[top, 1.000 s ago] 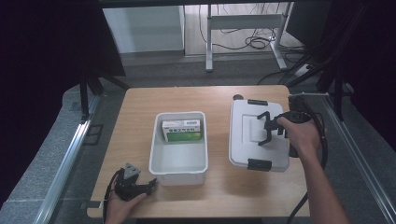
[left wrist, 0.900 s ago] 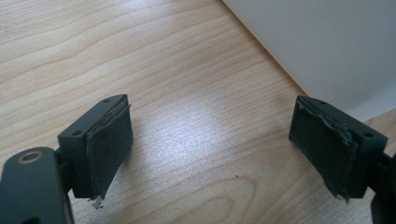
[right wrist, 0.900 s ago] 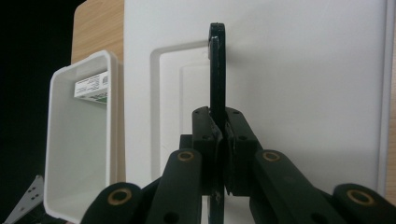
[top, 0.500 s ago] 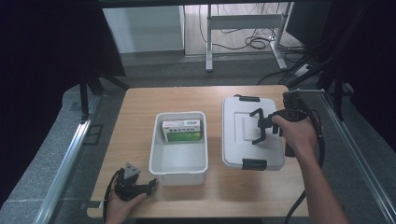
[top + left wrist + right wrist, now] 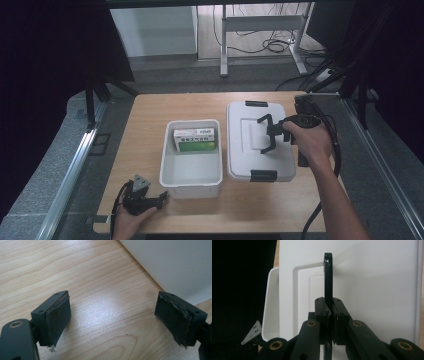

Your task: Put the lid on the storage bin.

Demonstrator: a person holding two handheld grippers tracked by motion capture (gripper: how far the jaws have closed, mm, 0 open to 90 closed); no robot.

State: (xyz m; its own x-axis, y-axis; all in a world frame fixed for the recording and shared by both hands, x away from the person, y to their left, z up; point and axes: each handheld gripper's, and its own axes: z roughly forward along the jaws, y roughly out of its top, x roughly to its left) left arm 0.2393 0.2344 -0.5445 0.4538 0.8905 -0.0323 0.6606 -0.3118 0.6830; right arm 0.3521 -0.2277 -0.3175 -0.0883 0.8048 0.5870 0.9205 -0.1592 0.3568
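A white lid (image 5: 247, 150) with black end clips hangs by its black handle (image 5: 265, 134) just to the right of the open white bin (image 5: 167, 172). My right gripper (image 5: 276, 133) is shut on that handle. In the right gripper view the pads of the right gripper (image 5: 331, 315) pinch the thin handle (image 5: 327, 277) edge-on above the lid (image 5: 374, 290). A green and white box (image 5: 196, 140) lies in the bin's far end. My left gripper (image 5: 161, 198) rests on the table at the bin's front left corner. It (image 5: 112, 322) is open with only bare wood between its jaws.
The wooden table (image 5: 150, 107) has bare room to the left of and behind the bin. The bin's white wall (image 5: 175, 265) stands close beyond the left gripper. The bin's rim (image 5: 272, 302) lies beside the lid. Dark floor, metal rails and cables surround the table.
The right gripper has carried the lid by its handle to the left, closer to the bin. The left gripper has stayed where it was.
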